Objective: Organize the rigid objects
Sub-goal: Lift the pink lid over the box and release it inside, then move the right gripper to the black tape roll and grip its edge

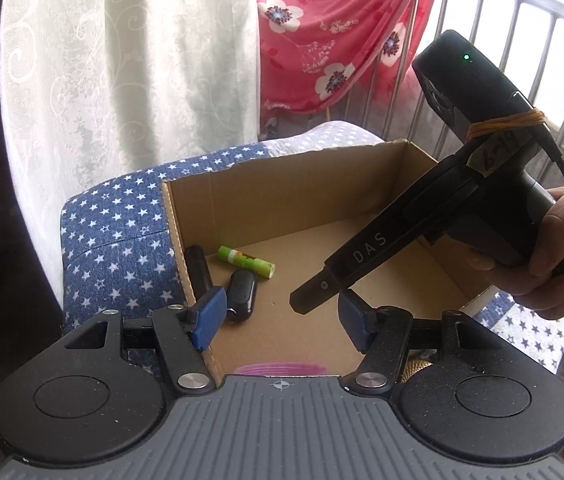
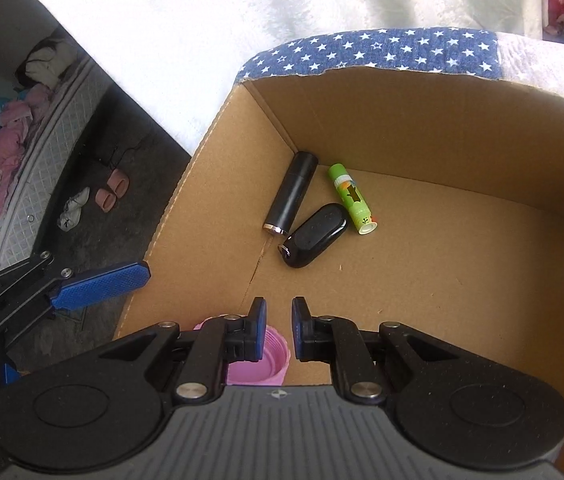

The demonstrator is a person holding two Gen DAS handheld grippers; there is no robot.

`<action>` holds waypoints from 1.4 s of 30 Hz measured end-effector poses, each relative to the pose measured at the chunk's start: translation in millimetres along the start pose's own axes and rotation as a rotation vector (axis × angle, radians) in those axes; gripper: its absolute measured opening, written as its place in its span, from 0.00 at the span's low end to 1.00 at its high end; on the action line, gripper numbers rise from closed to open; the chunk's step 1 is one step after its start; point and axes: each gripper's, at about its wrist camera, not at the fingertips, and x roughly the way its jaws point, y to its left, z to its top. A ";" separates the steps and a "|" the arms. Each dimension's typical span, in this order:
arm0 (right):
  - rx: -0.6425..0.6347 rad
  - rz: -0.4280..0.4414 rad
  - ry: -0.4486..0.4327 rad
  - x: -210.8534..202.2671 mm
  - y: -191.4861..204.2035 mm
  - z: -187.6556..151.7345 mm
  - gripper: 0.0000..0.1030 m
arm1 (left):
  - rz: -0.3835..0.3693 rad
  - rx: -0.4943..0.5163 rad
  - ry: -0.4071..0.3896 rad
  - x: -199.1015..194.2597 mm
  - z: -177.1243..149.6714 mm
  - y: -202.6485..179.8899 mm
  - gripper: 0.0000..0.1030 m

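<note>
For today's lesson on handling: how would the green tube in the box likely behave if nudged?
The green tube lies on its side and looks round, so it would probably roll. It seems rigid and small, likely light. The black key fob lies close beside it and might block it.

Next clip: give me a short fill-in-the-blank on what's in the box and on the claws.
1. The green tube lies inside the ____ box.
2. The black key fob lies between the green tube and the black ____.
3. Nothing is held in the right claw, which is ____.

Missing: cardboard; cylinder; shut
</note>
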 end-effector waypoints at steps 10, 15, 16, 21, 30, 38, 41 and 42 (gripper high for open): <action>-0.057 0.032 -0.244 -98.8 18.6 -67.5 0.16 | 0.003 0.019 -0.155 -72.2 -26.5 -23.1 0.62; -0.107 0.039 -0.329 -129.3 33.7 -131.9 0.17 | -0.027 0.030 -0.168 -96.7 -63.0 -39.5 0.63; -0.110 0.031 -0.338 -129.6 35.3 -144.7 0.17 | -0.036 0.033 -0.159 -97.6 -71.7 -43.5 0.64; -0.116 -0.030 -0.346 -104.7 37.7 -194.6 0.25 | -0.038 0.048 -0.086 -81.8 -110.0 -63.5 0.64; -0.131 -0.128 -0.361 -40.8 43.6 -238.6 0.28 | 0.098 0.130 -0.020 -42.1 -156.9 -101.6 0.68; -0.140 -0.166 -0.361 -15.1 42.5 -244.0 0.46 | 0.113 0.118 0.017 -25.6 -160.5 -107.8 0.68; -0.136 -0.171 -0.358 -9.9 38.8 -242.9 0.46 | 0.116 0.106 0.028 -21.0 -160.0 -108.3 0.67; -0.135 -0.169 -0.356 -8.2 37.2 -242.1 0.45 | 0.115 0.102 0.032 -20.0 -159.9 -108.1 0.67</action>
